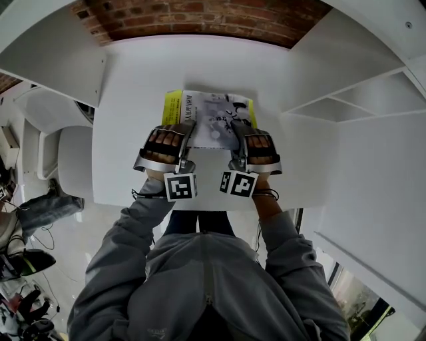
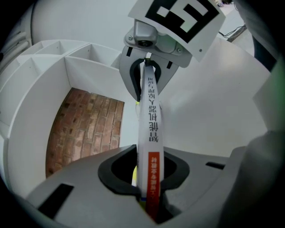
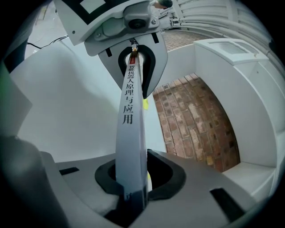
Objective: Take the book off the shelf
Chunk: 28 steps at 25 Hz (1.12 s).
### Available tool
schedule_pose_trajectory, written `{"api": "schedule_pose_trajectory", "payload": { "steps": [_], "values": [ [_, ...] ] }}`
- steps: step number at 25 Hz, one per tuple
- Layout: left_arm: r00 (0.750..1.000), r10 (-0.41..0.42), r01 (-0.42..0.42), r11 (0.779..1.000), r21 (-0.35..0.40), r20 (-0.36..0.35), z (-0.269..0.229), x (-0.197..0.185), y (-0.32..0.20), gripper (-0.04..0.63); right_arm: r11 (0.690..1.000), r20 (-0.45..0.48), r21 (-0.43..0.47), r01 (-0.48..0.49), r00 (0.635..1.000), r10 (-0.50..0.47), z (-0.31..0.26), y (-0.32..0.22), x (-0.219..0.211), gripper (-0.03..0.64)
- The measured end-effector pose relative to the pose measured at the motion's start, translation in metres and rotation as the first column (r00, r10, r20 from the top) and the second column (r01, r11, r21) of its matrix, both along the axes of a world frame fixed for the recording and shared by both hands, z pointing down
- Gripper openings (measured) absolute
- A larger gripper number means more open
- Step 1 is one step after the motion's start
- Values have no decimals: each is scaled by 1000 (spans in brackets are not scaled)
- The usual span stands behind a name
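Observation:
A thin book (image 1: 212,120) with a grey-and-white cover and a yellow strip along its left edge is held flat over the white surface (image 1: 133,100). My left gripper (image 1: 187,141) is shut on its near left edge and my right gripper (image 1: 240,142) on its near right edge. In the left gripper view the book's white spine (image 2: 149,129), with a red band, runs from my left gripper (image 2: 149,193) up to the right gripper (image 2: 148,73). In the right gripper view the spine (image 3: 130,129) runs from my right gripper (image 3: 131,193) to the left gripper (image 3: 136,55).
White shelf compartments (image 1: 346,100) stand at the right and a brick wall (image 1: 200,16) lies beyond the surface. A white chair (image 1: 60,153) and clutter with cables (image 1: 26,220) are at the left. The shelf's dividers (image 2: 67,67) and brick back (image 3: 196,120) show behind the book.

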<state>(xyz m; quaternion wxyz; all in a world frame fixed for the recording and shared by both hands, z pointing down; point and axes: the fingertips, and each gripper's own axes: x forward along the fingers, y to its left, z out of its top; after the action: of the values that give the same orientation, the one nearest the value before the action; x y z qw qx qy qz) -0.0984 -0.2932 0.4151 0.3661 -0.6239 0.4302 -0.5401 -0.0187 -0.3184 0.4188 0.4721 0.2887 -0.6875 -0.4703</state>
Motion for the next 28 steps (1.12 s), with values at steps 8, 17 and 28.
{"api": "schedule_pose_trajectory", "payload": {
  "steps": [8,17,28],
  "values": [
    [1000,4,-7,995,-104,-24,35,5,16,74,999,-35,-54,-7,999,5,26,15,5,84],
    [998,2,-16,964,-265,-56,80,18,41,75,976,-83,-215,-22,997,4,77,42,16,84],
    [994,-67,28,920,-392,-86,98,15,55,134,939,-152,-340,-57,988,5,95,59,19,135]
  ]
}}
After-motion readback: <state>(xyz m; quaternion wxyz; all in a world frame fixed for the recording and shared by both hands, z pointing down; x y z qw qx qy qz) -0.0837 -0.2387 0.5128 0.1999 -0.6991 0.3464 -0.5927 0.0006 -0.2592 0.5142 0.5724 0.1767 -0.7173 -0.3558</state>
